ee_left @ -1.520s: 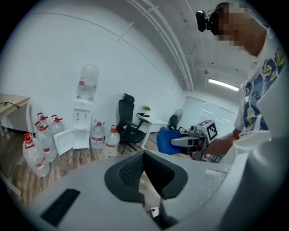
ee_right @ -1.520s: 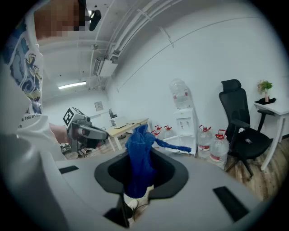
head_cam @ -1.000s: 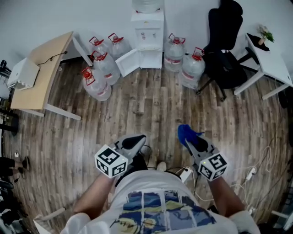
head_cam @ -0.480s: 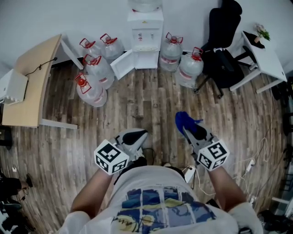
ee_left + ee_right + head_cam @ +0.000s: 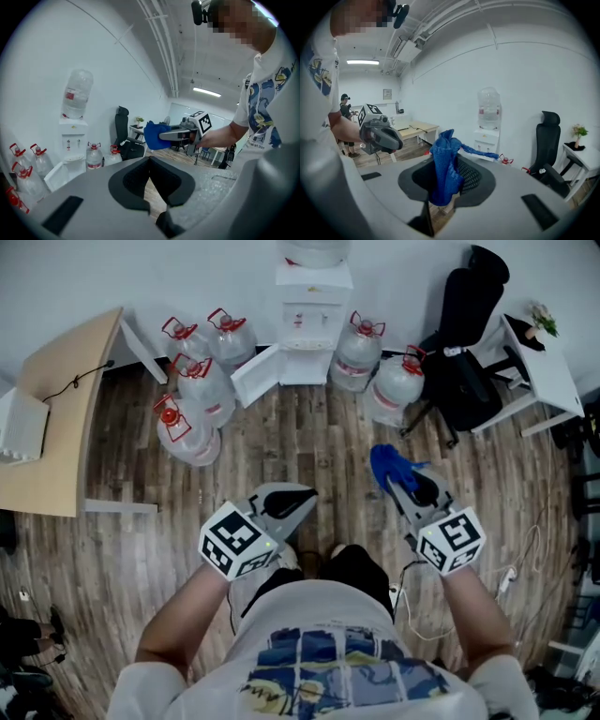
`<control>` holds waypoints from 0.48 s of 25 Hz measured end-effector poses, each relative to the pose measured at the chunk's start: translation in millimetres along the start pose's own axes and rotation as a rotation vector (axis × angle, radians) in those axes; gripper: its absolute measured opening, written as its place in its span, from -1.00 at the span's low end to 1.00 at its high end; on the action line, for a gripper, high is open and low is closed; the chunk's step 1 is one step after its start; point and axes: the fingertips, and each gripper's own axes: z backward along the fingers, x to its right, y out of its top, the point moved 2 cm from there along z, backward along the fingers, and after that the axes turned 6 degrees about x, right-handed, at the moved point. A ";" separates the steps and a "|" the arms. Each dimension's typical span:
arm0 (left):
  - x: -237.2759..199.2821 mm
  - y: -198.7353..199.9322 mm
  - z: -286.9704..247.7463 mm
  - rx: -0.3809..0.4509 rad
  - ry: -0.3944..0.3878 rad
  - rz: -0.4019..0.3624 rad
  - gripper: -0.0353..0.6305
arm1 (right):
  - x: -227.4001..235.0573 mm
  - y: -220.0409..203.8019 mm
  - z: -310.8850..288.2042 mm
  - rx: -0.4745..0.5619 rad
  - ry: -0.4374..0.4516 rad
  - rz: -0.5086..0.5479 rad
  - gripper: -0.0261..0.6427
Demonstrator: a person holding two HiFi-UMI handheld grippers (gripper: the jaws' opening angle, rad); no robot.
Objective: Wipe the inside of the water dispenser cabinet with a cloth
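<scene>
Approach stage: right gripper point(image 5: 401, 486) clamps crumpled blue cloth point(image 5: 386, 465); left gripper point(image 5: 302, 497) closed, empty; white water dispenser cabinet point(image 5: 308, 360) at twelve o'clock needs reaching next.

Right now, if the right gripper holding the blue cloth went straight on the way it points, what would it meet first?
Probably the white water dispenser against the wall: the right gripper, shut on the blue cloth, aims at it across the wooden floor. Height and depth are unclear.
</scene>
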 end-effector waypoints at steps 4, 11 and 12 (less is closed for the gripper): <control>-32.1 16.3 -17.3 -0.002 0.002 -0.021 -0.88 | 23.2 16.8 -36.0 -0.023 0.034 0.056 -0.67; -94.0 31.4 -76.3 -0.014 0.056 0.004 -0.88 | 93.9 10.9 -109.0 -0.021 0.087 0.036 -0.67; -103.0 33.9 -86.8 -0.020 0.065 0.014 -0.88 | 106.1 10.0 -119.5 -0.025 0.100 0.031 -0.67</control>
